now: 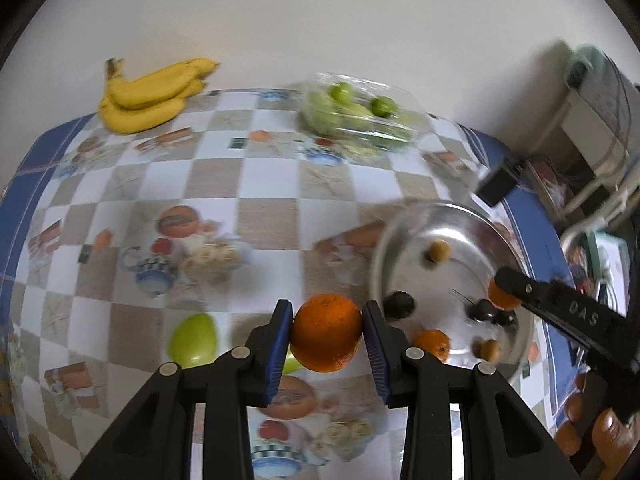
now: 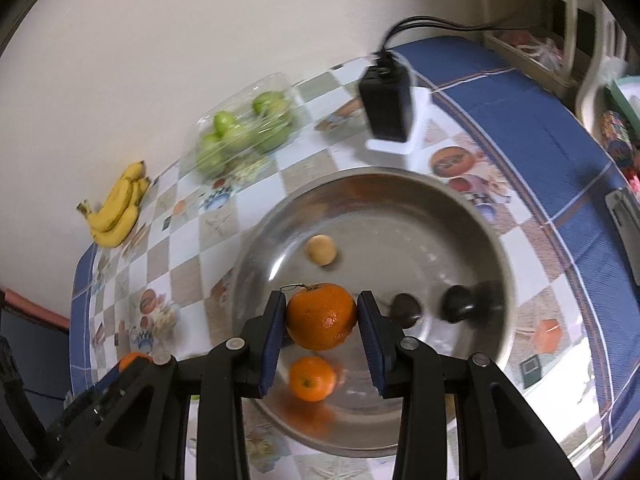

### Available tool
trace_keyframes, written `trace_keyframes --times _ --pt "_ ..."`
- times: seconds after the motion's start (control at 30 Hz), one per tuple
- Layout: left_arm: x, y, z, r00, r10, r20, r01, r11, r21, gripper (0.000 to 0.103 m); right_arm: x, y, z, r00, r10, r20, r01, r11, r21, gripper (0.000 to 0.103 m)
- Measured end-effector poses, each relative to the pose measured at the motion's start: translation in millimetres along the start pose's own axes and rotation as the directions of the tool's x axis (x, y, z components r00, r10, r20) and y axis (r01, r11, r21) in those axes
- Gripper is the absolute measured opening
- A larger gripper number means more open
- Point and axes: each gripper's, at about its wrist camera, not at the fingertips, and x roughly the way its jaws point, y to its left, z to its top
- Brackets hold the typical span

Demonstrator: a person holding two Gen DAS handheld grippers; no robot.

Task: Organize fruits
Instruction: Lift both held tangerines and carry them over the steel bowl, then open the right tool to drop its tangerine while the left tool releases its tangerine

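Note:
My left gripper is shut on an orange, held above the checked tablecloth just left of the steel bowl. A green apple lies on the cloth to its left. My right gripper is shut on a second orange over the near left part of the steel bowl. In the bowl lie a smaller orange, a tan round fruit and two dark fruits. The left wrist view catches a black finger of the right gripper over the bowl.
Bananas lie at the far left by the wall. A clear plastic box of green fruits stands at the back. A black box with cables sits behind the bowl. The table's blue edge runs along the right, with shelves beyond.

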Motion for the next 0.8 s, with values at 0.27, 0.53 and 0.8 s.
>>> trace_keyframes --times 0.27,0.53,0.8 --pt "18.8 -37.9 0.7 0.998 -0.067 -0.007 0.068 0.997 0.041 0.038 -2.8 -19.4 7.1 0.999 -0.024 0.022 0.024 0.999 0.022 0.038" --pt "30.4 -45.8 8.6 0.997 -0.071 0.022 0.069 0.996 0.060 0.038 6.8 -17.9 9.8 0.999 -0.010 0.041 0.011 1.000 -0.014 0.038" --pt "54.2 -48.3 16.2 0.994 -0.103 0.046 0.099 0.992 0.081 0.038 26.1 -11.2 12.5 0.996 -0.042 0.082 0.048 0.997 -0.068 0.038"
